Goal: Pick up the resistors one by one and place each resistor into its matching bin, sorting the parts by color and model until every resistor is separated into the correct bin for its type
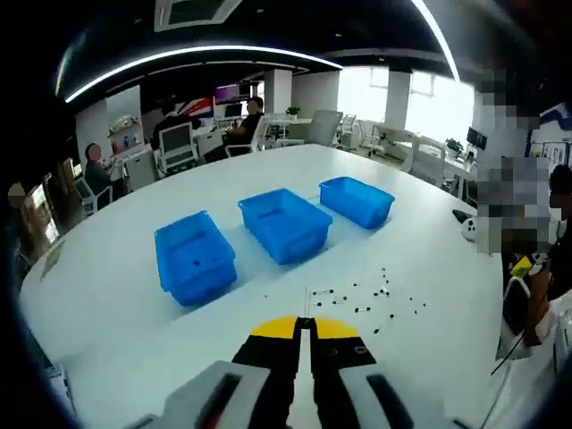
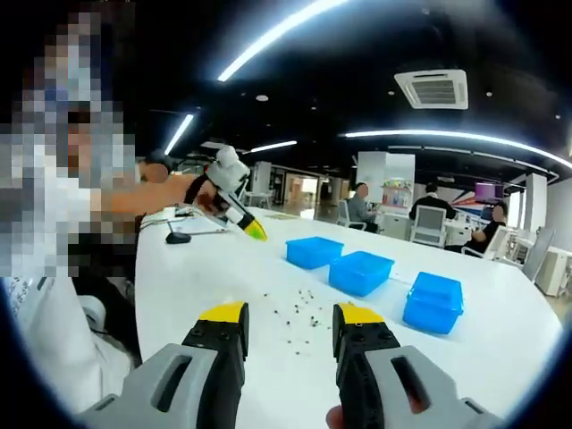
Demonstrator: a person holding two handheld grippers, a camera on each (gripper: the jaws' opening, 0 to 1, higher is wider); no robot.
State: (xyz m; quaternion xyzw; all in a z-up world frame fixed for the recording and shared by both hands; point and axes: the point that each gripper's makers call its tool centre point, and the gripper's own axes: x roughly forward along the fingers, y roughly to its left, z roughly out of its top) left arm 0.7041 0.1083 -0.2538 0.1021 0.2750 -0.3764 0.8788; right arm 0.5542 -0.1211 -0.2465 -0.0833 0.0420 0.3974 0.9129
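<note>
In the left gripper view, the left gripper is seen nearest, its yellow-tipped jaws pressed together with nothing between them. Just ahead of the tips, small dark resistors are scattered on the white table. Beyond them, three blue bins are lined up: left bin, middle bin, right bin. In the right gripper view, the right gripper is held with jaws apart, empty, above the table, the resistors lying ahead between the tips.
</note>
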